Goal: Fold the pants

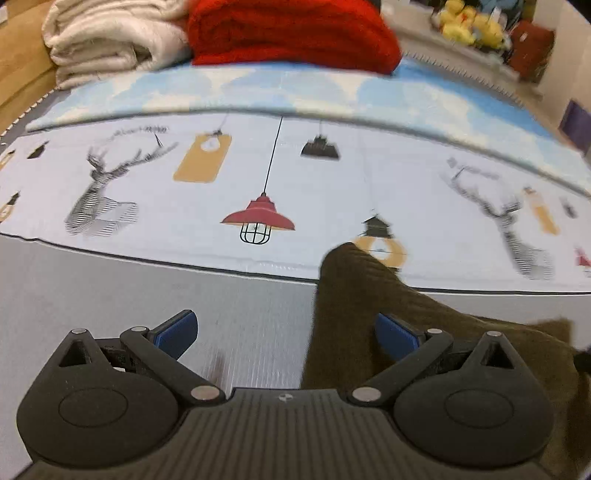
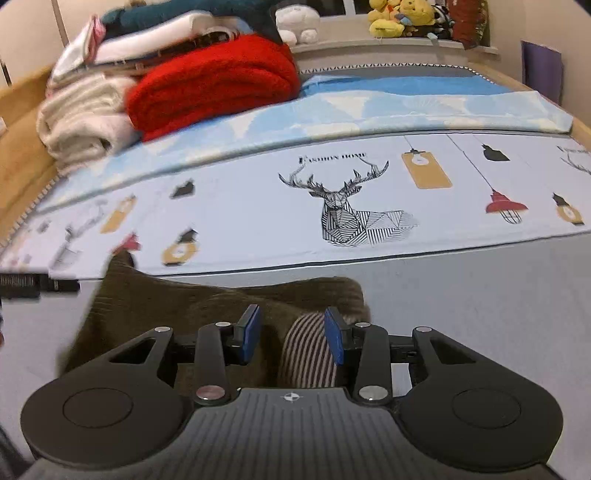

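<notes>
The pants are dark olive-brown corduroy, bunched on the grey part of the bed. In the left wrist view they lie under and past the right finger. My left gripper is wide open above them, its left finger over bare grey sheet. In the right wrist view the pants spread from the left to between the fingers, with a striped inner lining turned out. My right gripper is partly open, its blue pads either side of the striped fabric, not pinching it.
A printed sheet with deer and lamps covers the bed beyond the pants. Folded red blanket and cream blanket are stacked at the far left. Plush toys sit on a back ledge. A wooden bed frame runs along the left.
</notes>
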`<state>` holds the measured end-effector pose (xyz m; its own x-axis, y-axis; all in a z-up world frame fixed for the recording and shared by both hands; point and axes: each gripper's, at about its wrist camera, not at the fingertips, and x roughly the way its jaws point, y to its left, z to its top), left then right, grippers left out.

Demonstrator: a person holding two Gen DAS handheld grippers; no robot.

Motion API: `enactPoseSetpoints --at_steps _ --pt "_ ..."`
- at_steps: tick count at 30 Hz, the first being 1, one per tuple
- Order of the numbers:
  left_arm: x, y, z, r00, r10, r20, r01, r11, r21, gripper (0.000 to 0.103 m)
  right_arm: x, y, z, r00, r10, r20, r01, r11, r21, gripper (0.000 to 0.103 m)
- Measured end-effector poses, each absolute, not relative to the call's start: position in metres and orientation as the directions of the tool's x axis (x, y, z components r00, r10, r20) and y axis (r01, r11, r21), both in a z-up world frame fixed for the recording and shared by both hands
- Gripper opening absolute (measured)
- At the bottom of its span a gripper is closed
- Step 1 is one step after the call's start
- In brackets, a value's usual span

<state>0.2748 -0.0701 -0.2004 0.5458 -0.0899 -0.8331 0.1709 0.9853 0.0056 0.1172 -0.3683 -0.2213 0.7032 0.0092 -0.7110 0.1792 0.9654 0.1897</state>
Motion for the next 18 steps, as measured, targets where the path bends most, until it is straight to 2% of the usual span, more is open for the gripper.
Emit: enactPoseSetpoints --at_steps 2,4,7,9,10,12,16,18 --pt "0.294 -0.077 -0.223 0.491 -0.063 -0.869 0.186 0.982 0.034 0.103 0.124 -0.363 -0.230 0.696 -0.024 -0.718 0.172 0.976 0.133 0.042" --pt "0.300 -0.073 -0.231 0.473 -0.091 -0.876 0.180 0.984 -0.006 0.103 0.126 -0.360 -0.230 0.699 -0.030 -0.714 0.159 0.980 0.115 0.043" --pt "0.290 -0.057 -0.226 0.470 -0.122 -0.874 0.159 0.986 -0.052 0.103 0.116 -0.369 -0.224 0.721 0.010 -0.692 0.156 0.972 0.177 0.044" --pt "0.276 -0.045 -0.218 0.458 -0.132 -0.879 0.151 0.986 -0.070 0.103 0.104 -0.381 -0.214 0.735 0.039 -0.677 0.187 0.948 0.257 0.055" --pt "0.265 -0.039 -0.215 0.445 -0.156 -0.882 0.159 0.983 -0.093 0.103 0.095 -0.389 -0.209 0.750 0.050 -0.659 0.207 0.929 0.306 0.069" --pt "0.241 -0.026 -0.211 0.404 -0.217 -0.889 0.176 0.972 -0.157 0.103 0.075 -0.404 -0.203 0.773 0.073 -0.630 0.240 0.886 0.398 0.086" --pt "0.201 -0.013 -0.214 0.312 -0.336 -0.889 0.187 0.939 -0.289 0.103 0.053 -0.431 -0.217 0.722 0.175 -0.669 0.300 0.793 0.531 0.088" --pt "0.193 -0.018 -0.224 0.268 -0.352 -0.897 0.200 0.931 -0.306 0.103 0.048 -0.438 -0.237 0.653 0.246 -0.716 0.347 0.743 0.573 0.088"
